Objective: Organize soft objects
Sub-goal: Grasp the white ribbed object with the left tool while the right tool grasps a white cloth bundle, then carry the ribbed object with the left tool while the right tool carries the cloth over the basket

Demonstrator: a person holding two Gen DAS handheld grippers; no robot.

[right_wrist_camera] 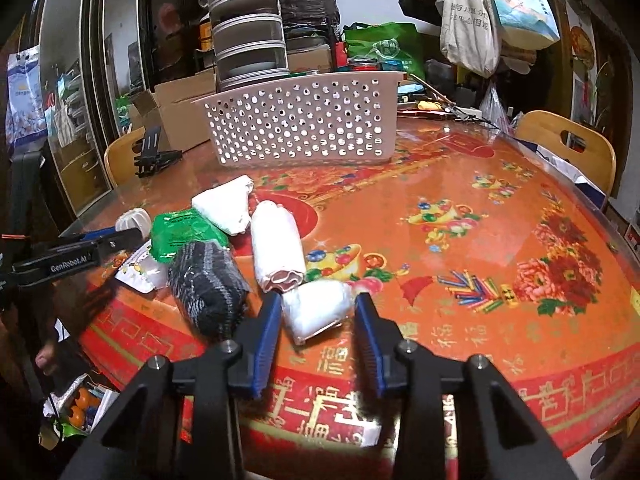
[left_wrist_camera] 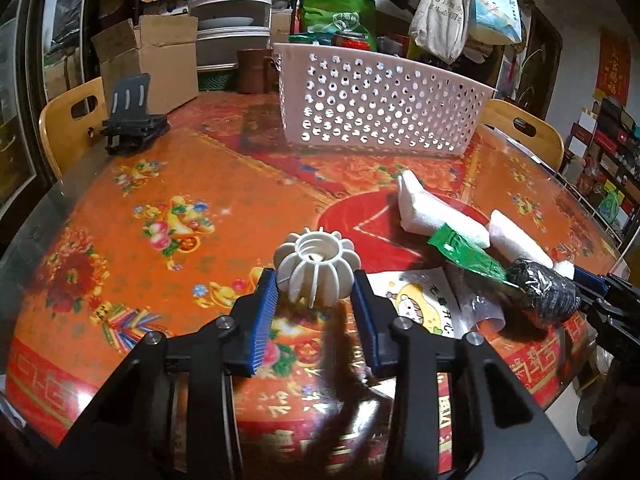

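The left tongs [left_wrist_camera: 314, 286] stand spread on either side of a white ribbed ball [left_wrist_camera: 315, 268] that sits on the bench [left_wrist_camera: 160, 280]; the blue pads [left_wrist_camera: 266, 312] lie just beside it, and whether they touch it cannot be told. The right tongs [right_wrist_camera: 316, 312] are likewise spread around a small white bundle [right_wrist_camera: 316, 310] wrapped in clear film near the bench's front edge; any contact there cannot be told either.

Behind that bundle, in the right wrist view, a longer white roll [right_wrist_camera: 276, 246] lies pointing toward the camera, with a folded white cloth [right_wrist_camera: 226, 208] just behind it to the left. A dark grey knitted roll [right_wrist_camera: 208, 288] in plastic lies left of the white bundle, partly overlapped by a green packet [right_wrist_camera: 180, 232]. A cartoon-printed bag [left_wrist_camera: 420, 300] lies flat beneath these.

A white basket [left_wrist_camera: 380, 104] with round holes stands farther back on the bench, well apart from the soft things. A black stand [left_wrist_camera: 132, 120] sits at the far left, beside a cardboard box [left_wrist_camera: 152, 60].
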